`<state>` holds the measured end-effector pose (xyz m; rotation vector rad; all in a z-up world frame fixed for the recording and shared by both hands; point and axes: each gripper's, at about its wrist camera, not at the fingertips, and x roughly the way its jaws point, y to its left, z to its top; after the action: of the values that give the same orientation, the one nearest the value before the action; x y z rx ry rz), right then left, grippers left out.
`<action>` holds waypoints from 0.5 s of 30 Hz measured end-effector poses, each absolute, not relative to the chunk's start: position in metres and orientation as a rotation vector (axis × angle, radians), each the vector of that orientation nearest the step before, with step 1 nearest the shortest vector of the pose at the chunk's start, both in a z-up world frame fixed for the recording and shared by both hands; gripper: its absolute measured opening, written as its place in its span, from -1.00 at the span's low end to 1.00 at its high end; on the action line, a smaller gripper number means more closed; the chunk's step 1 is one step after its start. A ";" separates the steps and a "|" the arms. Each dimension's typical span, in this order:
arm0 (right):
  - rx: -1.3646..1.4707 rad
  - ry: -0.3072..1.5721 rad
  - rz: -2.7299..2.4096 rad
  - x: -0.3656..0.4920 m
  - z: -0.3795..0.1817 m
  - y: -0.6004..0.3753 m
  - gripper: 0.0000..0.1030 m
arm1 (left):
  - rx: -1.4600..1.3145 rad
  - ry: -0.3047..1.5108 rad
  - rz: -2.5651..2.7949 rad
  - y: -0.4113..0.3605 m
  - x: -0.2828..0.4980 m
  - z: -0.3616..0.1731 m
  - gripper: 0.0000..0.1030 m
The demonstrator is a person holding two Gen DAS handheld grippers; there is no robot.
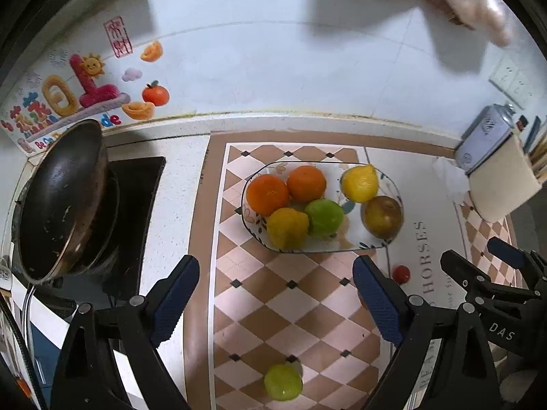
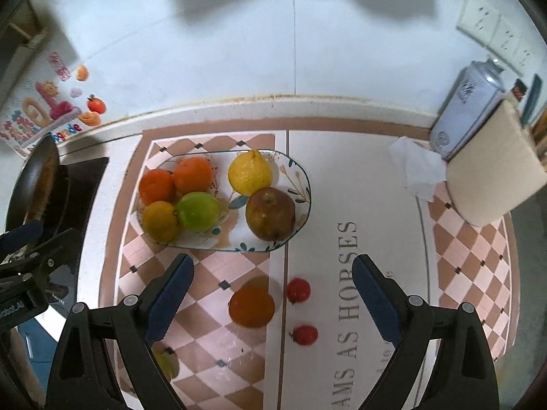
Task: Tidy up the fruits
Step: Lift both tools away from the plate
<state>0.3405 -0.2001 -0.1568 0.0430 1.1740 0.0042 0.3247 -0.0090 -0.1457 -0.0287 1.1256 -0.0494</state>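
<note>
An oval glass plate (image 2: 301, 184) with a leaf pattern is seen at centre frame on the checkered mat (image 2: 471, 273). Six fruits are held in it — two oranges (image 2: 193, 174), two lemons (image 2: 249, 171), a glossy green apple (image 2: 198, 210) and a brownish-red pomegranate (image 2: 270, 213). Below the plate, on the mat, an orange fruit (image 2: 252, 305) and two small red fruits (image 2: 298, 290) are left loose; another green fruit (image 1: 283, 382) is seen at lower centre. Both the left gripper (image 1: 277, 299) and right gripper (image 2: 273, 297) are spread wide — nothing is pinched.
</note>
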 end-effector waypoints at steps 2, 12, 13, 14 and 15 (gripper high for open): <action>0.044 1.142 -0.002 0.325 -0.145 -0.201 0.86 | -0.022 1.094 -0.048 -0.010 0.311 -0.137 0.79; 0.067 1.022 -0.007 0.256 -0.091 -0.201 0.86 | -0.031 0.970 -0.072 -0.017 0.250 -0.096 0.79; 0.058 1.002 -0.008 0.248 -0.082 -0.199 0.86 | -0.031 0.960 -0.075 -0.018 0.244 -0.093 0.79; 0.051 0.989 -0.010 0.242 -0.077 -0.198 0.86 | -0.030 0.949 -0.077 -0.018 0.239 -0.090 0.79; 0.044 0.975 -0.011 0.236 -0.070 -0.197 0.86 | -0.028 0.937 -0.080 -0.019 0.234 -0.086 0.78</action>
<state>0.2363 -0.1967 -0.0705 0.0442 0.9745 -0.0110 0.2341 -0.0188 -0.0863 -0.0284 0.9367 -0.0799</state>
